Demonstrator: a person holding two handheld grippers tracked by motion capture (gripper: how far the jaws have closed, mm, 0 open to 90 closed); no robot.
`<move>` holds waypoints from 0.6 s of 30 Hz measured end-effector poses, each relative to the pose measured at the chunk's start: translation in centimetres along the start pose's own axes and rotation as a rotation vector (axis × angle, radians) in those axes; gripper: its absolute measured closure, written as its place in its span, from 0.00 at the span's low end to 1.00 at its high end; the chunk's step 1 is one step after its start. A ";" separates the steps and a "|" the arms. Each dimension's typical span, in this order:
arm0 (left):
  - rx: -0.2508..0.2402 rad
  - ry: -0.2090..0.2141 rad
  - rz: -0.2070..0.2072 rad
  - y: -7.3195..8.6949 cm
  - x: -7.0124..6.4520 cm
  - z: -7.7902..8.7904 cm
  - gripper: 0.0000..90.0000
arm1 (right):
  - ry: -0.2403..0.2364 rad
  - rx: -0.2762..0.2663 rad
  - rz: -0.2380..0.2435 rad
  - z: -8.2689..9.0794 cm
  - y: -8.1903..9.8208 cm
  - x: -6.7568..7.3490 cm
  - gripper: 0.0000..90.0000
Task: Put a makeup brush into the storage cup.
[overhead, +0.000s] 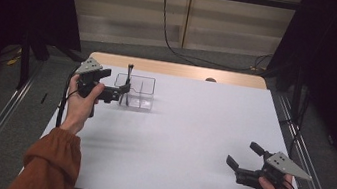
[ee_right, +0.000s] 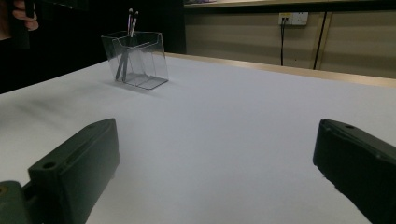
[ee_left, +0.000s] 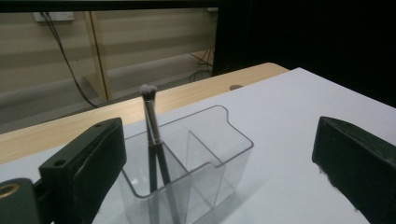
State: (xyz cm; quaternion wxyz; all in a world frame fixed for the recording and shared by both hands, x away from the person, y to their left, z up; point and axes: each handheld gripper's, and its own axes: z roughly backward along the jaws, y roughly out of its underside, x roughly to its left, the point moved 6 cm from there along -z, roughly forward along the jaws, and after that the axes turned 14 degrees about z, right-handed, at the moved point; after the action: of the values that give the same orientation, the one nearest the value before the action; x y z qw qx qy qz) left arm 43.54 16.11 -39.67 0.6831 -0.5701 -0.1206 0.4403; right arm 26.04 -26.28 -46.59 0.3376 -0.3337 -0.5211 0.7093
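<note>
On the far left part of the white counter (overhead: 187, 127) stands a clear plastic organizer (overhead: 137, 92) with several compartments divided by thin transparent walls. In the compartment at its left end stand two thin makeup brushes (ee_left: 152, 135), dark handles down and bristle tips up; they lean a little and cross each other low in the compartment. The other compartments hold nothing that I can see. The left hand-held gripper (overhead: 124, 89) is just beside the organizer, on its left side, and its jaws stand wide apart and released; in the left gripper view the brushes and the organizer lie ahead between the two black jaws, but the pads touch neither of them. The right hand-held gripper (overhead: 243, 158) is held low over the near right corner of the counter, well apart from the organizer, with its jaws also open and nothing between them.
</note>
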 end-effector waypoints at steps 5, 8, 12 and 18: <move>-0.038 0.005 -0.007 0.0 -0.6 1.2 0.03 | 0.003 0.001 0.009 0.1 0.0 0.0 0.00; -0.034 -0.003 -0.010 0.3 -0.6 1.8 0.03 | 0.009 0.001 0.004 0.3 0.0 0.0 0.00; -0.033 -0.002 -0.023 0.9 -0.8 2.8 0.03 | 0.021 0.001 0.001 0.5 0.0 -0.2 0.00; -0.042 -0.001 -0.003 1.8 -1.3 4.4 0.03 | 0.021 -0.007 0.003 0.6 -0.1 -0.1 0.00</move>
State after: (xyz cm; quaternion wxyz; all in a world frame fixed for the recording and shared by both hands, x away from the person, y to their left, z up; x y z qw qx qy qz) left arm 39.04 18.07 -39.39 0.6715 -0.5840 -0.1308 0.4369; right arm 25.65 -26.68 -46.37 0.3409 -0.3431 -0.5196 0.7043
